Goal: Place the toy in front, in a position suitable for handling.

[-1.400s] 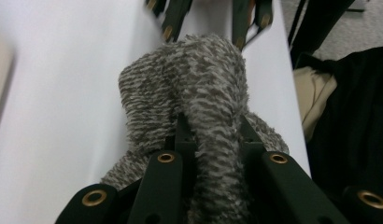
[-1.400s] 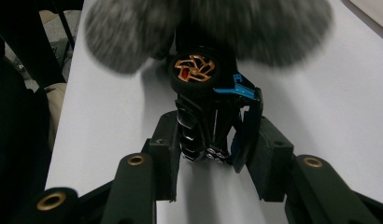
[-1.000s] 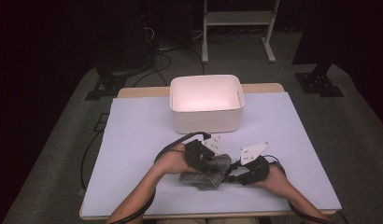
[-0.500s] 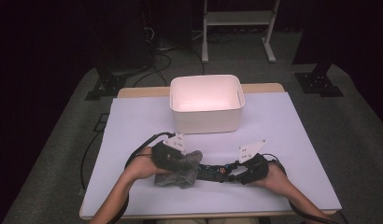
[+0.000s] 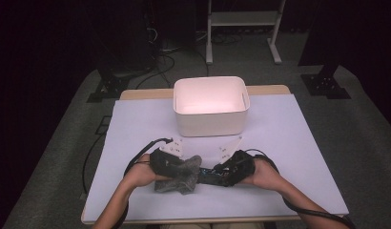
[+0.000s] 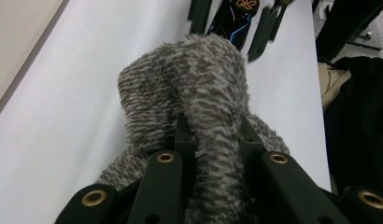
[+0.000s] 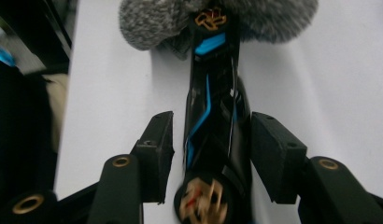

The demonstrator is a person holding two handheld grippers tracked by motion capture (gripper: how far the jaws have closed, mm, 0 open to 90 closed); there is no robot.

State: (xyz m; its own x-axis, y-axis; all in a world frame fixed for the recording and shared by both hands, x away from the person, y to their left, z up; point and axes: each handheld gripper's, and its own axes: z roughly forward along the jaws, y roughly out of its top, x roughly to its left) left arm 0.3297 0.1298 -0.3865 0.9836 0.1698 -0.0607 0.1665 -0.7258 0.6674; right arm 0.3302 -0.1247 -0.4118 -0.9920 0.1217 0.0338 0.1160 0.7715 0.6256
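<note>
White covers the one table [image 5: 298, 143], and one white bin [image 5: 210, 112] sits at its far side. One fuzzy grey cloth [image 5: 181, 174] lies near the front edge. The left gripper [image 6: 213, 135] pinches a fold of it tight. One black toy car with blue lines [image 7: 213, 116] lies between the right gripper [image 7: 210, 154] jaws, which have just been opening, with gaps on both sides. An orange mark on the car is too blurry to read.
</note>
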